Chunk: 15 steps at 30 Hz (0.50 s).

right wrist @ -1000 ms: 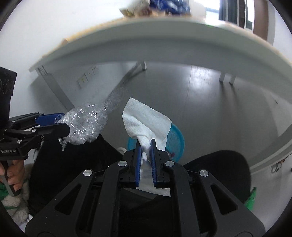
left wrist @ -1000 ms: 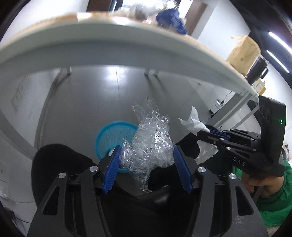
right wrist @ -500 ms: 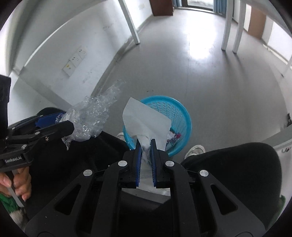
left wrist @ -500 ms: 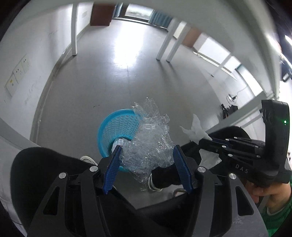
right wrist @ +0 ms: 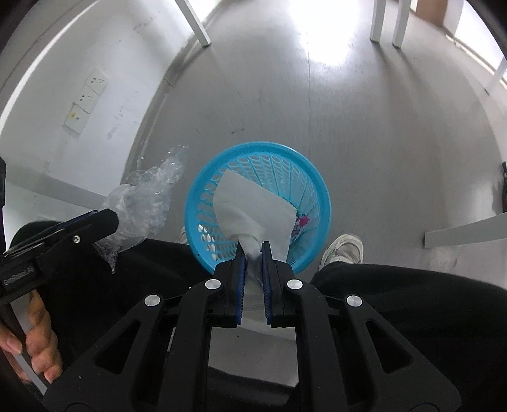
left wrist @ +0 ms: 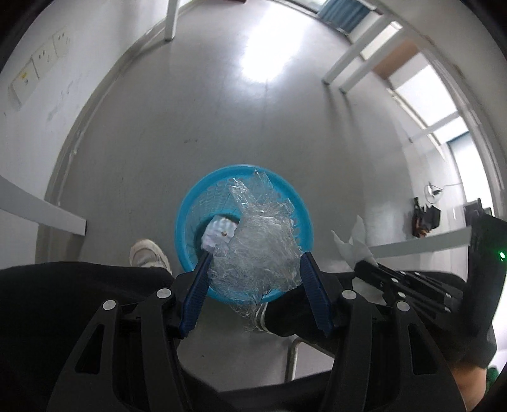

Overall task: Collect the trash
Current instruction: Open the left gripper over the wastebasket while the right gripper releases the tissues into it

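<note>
My left gripper (left wrist: 255,256) is shut on a crumpled wad of clear plastic wrap (left wrist: 259,247), held above a blue mesh trash basket (left wrist: 187,222) on the floor. My right gripper (right wrist: 252,247) is shut on a white paper tissue (right wrist: 250,206), also held above the basket (right wrist: 317,177). The plastic wrap (right wrist: 142,202) and the left gripper show at the left of the right wrist view. The tissue (left wrist: 355,244) and the right gripper show at the right of the left wrist view. Some trash lies in the basket bottom.
The person's black-trousered legs and white shoes (right wrist: 343,250) flank the basket. White table legs (left wrist: 171,19) stand on the grey floor. A wall with sockets (right wrist: 85,98) is at the left. A white desk bar (right wrist: 465,229) crosses at right.
Both grippers have dropped from below the table edge and tilted down toward the floor. The basket is now larger and directly under both held items.
</note>
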Each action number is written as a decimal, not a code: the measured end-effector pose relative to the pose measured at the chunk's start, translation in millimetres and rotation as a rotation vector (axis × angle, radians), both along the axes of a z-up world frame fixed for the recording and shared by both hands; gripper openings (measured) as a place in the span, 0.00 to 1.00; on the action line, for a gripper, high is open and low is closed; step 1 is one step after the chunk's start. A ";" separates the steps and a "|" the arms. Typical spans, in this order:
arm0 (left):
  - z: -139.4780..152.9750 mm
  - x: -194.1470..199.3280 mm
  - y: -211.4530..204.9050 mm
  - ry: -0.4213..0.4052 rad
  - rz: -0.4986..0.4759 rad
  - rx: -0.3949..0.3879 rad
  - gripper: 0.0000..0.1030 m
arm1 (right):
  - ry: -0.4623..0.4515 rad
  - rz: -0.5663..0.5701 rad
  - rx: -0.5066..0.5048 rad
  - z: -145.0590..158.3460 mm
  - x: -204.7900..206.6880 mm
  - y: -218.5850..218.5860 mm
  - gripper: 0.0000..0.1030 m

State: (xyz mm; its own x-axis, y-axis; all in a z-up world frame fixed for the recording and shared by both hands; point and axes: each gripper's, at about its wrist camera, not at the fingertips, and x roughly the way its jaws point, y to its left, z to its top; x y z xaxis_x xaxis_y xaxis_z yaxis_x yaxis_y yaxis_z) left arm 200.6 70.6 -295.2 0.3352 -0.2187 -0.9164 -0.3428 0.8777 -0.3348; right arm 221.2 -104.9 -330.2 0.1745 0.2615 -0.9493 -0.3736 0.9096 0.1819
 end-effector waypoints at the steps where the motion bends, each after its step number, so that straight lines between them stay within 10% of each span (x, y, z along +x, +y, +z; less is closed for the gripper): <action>1: -5.4 5.3 -0.8 0.019 0.011 0.007 0.55 | 0.014 -0.007 -0.016 -7.7 5.5 2.2 0.09; 15: -70.9 57.8 10.0 0.198 0.075 -0.017 0.55 | 0.117 -0.068 -0.140 -74.6 50.0 21.8 0.09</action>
State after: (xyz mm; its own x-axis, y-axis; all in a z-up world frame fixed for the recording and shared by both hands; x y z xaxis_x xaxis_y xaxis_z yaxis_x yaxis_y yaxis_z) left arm 258.4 80.7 -366.1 0.1644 -0.2157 -0.9625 -0.4672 0.8424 -0.2686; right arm 271.2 -83.1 -404.8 0.0739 0.1164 -0.9904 -0.2938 0.9516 0.0899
